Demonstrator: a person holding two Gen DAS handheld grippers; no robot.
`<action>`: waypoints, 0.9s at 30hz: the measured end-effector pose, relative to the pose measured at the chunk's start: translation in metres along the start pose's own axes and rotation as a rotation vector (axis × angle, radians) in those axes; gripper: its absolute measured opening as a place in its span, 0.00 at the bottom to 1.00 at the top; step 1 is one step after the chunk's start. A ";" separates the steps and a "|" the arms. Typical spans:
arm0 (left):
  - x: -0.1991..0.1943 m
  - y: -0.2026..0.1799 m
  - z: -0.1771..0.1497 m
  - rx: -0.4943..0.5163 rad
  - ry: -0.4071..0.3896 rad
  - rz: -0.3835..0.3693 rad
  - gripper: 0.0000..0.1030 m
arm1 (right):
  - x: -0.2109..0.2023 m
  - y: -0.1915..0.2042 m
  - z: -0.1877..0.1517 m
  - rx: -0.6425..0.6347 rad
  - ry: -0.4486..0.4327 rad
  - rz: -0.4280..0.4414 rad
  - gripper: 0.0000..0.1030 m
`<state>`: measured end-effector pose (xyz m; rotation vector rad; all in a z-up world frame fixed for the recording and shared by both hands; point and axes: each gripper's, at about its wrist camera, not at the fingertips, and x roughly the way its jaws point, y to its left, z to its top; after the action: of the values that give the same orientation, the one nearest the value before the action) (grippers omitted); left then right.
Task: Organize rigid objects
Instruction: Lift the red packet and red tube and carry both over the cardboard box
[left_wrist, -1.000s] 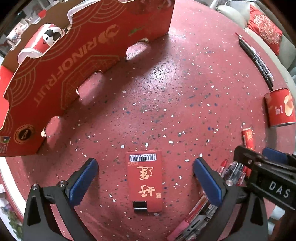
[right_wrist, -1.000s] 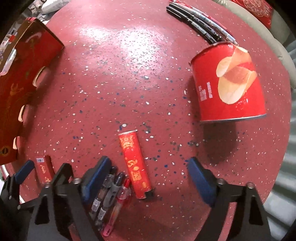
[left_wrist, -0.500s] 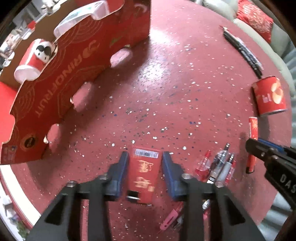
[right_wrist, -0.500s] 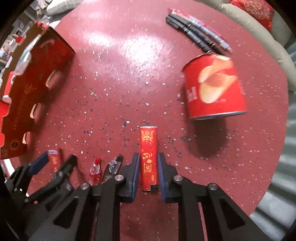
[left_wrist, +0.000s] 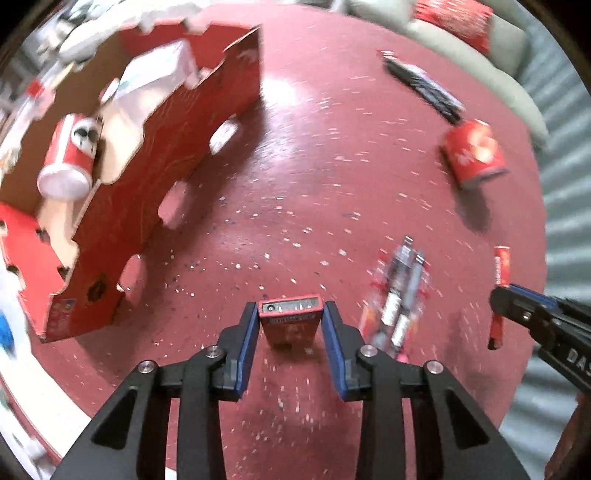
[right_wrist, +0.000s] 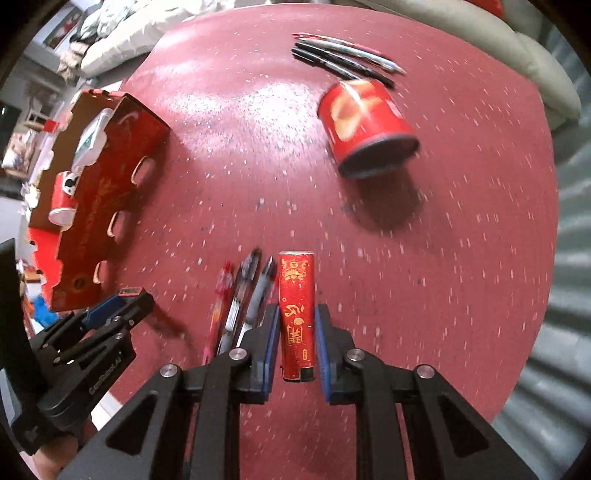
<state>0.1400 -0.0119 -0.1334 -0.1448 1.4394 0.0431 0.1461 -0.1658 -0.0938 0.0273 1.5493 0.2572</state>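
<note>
My left gripper (left_wrist: 290, 309) is shut on a flat red pack (left_wrist: 290, 326) with gold characters and holds it a little above the red speckled table (left_wrist: 314, 177). My right gripper (right_wrist: 296, 312) is shut on a slim red stick-shaped box (right_wrist: 296, 295) with gold print, also lifted off the table. Both point straight down. In the left wrist view the right gripper (left_wrist: 517, 308) shows at the right edge with the slim box (left_wrist: 501, 266) in it. The left gripper (right_wrist: 127, 301) shows at the left of the right wrist view.
An open red cardboard box (left_wrist: 177, 140) with cut-out holes stands at the left, holding a red panda can (left_wrist: 70, 155). A red chip can (right_wrist: 365, 125) stands far right. Black pens (right_wrist: 343, 59) lie beyond it. Three pens (right_wrist: 240, 299) lie between the grippers.
Both grippers went from open to shut, the left on the flat red pack, the right on the slim red box. Both then rose from the table with their loads.
</note>
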 end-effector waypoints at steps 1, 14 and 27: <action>-0.008 -0.002 -0.002 0.026 -0.009 -0.005 0.36 | -0.004 -0.003 -0.005 0.007 0.001 0.004 0.20; -0.075 0.026 -0.040 0.089 -0.078 -0.052 0.36 | -0.057 -0.012 -0.064 0.053 -0.022 0.037 0.20; -0.095 0.104 -0.018 0.175 -0.103 -0.060 0.36 | -0.074 0.052 -0.068 0.165 -0.108 0.046 0.20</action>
<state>0.0971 0.0943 -0.0490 -0.0409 1.3288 -0.1225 0.0716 -0.1381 -0.0134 0.2029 1.4606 0.1611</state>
